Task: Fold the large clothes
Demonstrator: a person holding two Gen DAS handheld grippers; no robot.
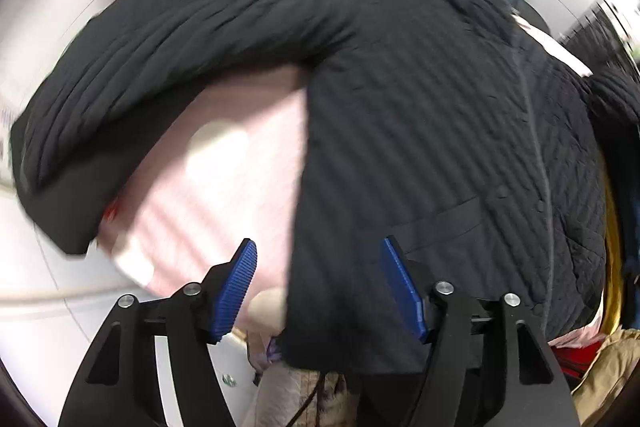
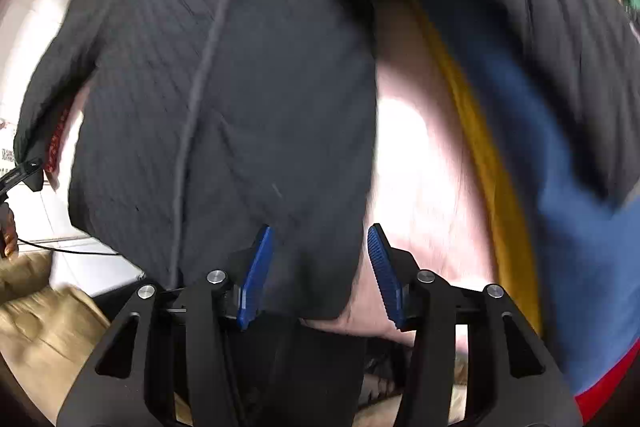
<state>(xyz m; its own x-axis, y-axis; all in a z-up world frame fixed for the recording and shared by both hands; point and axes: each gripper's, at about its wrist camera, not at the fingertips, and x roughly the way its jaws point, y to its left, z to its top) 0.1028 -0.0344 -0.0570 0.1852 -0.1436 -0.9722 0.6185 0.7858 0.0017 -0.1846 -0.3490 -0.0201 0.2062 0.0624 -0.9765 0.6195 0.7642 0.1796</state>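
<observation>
A large black quilted jacket [image 1: 420, 131] lies spread over a pink cloth [image 1: 224, 171], one sleeve [image 1: 132, 91] stretched out to the left. My left gripper [image 1: 320, 267] is open, its blue pads either side of the jacket's lower left hem edge. In the right wrist view the same jacket [image 2: 224, 99] fills the left and centre. My right gripper [image 2: 320, 259] is open over the jacket's lower right hem corner, left pad over the jacket, right pad over pink cloth [image 2: 424, 187].
Yellow [image 2: 488, 155], blue [image 2: 568, 195] and red [image 2: 608, 387] fabrics lie to the right of the jacket. A tan padded garment [image 2: 44, 331] lies at lower left. White floor [image 1: 36, 283] shows to the left. Both views are motion-blurred.
</observation>
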